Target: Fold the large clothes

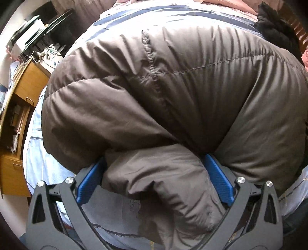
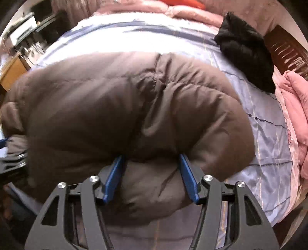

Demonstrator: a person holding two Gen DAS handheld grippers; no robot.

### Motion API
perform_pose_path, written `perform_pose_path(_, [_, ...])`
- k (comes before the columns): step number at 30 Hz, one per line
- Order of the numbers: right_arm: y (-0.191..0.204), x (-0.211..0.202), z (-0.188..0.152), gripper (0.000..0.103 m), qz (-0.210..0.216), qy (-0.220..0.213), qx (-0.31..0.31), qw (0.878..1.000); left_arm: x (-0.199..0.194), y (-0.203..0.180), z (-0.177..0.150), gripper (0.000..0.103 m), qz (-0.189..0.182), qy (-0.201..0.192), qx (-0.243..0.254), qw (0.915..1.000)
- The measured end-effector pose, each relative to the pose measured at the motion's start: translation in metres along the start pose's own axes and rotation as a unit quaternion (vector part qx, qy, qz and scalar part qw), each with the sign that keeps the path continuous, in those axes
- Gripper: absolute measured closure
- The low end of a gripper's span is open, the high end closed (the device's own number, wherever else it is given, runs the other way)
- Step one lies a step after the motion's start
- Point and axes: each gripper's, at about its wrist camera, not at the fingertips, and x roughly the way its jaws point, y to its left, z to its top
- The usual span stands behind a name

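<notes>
A big brown puffer jacket (image 1: 163, 92) lies bunched on a light blue striped bed sheet (image 1: 134, 11). My left gripper (image 1: 155, 167) has its blue pads on either side of a thick fold of the jacket's near edge and holds it. In the right wrist view the same jacket (image 2: 115, 100) fills the middle, and my right gripper (image 2: 152, 167) clamps another thick fold of its near edge between its blue pads. The left gripper shows at the far left edge of the right wrist view (image 2: 7, 153), blurred.
A black garment (image 2: 248, 52) lies on the sheet (image 2: 269, 134) at the far right. Pink quilts (image 2: 296, 107) are piled along the right and far sides. A wooden desk (image 1: 21, 100) with shelves and clutter stands left of the bed.
</notes>
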Motion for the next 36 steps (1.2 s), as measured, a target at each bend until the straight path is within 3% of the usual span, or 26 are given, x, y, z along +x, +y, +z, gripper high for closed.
perform_pose_path(5, [0.001, 0.03, 0.039, 0.037, -0.003, 0.035, 0.002, 0.999, 0.005, -0.014, 0.009, 0.002, 0.01, -0.011, -0.007, 0.9999])
perform_pose_path(8, [0.012, 0.046, 0.036, 0.035, -0.013, 0.031, -0.019, 0.999, 0.01, -0.02, 0.014, 0.002, 0.017, -0.015, -0.011, 0.9997])
perform_pose_path(13, [0.009, 0.054, 0.032, 0.032, -0.006, 0.027, 0.007, 1.0, 0.021, -0.026, 0.017, 0.002, 0.015, -0.002, -0.014, 0.9998])
perform_pose_path(16, [0.002, 0.044, 0.027, 0.032, 0.001, 0.031, 0.032, 0.999, 0.016, -0.014, 0.022, 0.002, -0.005, -0.001, -0.031, 0.9995])
perform_pose_path(18, [-0.002, 0.026, 0.026, 0.032, 0.015, 0.005, 0.059, 0.998, 0.001, 0.003, 0.023, 0.003, -0.017, -0.01, -0.054, 0.9983])
perform_pose_path(20, [0.0, -0.007, 0.027, 0.032, 0.032, -0.052, 0.063, 0.996, -0.03, 0.019, 0.02, 0.003, -0.016, -0.058, -0.078, 0.9951])
perform_pose_path(22, [0.007, -0.039, 0.029, 0.032, 0.054, -0.129, 0.046, 0.989, -0.077, 0.039, 0.02, 0.003, 0.0, -0.151, -0.099, 0.9837])
perform_pose_path(24, [0.022, -0.067, 0.031, 0.032, 0.08, -0.211, 0.012, 0.974, -0.102, 0.055, 0.023, 0.002, 0.029, -0.209, -0.119, 0.9702])
perform_pose_path(25, [0.026, -0.067, 0.036, 0.032, 0.092, -0.226, 0.003, 0.97, -0.103, 0.061, 0.03, 0.002, 0.045, -0.214, -0.126, 0.9677])
perform_pose_path(28, [0.05, -0.058, 0.045, 0.033, 0.157, -0.225, -0.008, 0.962, -0.066, 0.079, 0.053, 0.002, 0.037, -0.138, -0.16, 0.9768])
perform_pose_path(30, [0.073, -0.043, 0.048, 0.041, 0.179, -0.205, -0.02, 0.962, -0.037, 0.088, 0.051, 0.003, 0.034, -0.089, -0.191, 0.977])
perform_pose_path(32, [0.098, -0.021, 0.047, 0.048, 0.164, -0.176, -0.044, 0.97, -0.006, 0.09, 0.045, 0.004, 0.03, -0.037, -0.208, 0.9771])
perform_pose_path(36, [0.118, 0.01, 0.044, 0.047, 0.113, -0.185, -0.072, 0.974, 0.036, 0.086, 0.02, 0.002, 0.013, 0.046, -0.213, 0.9759])
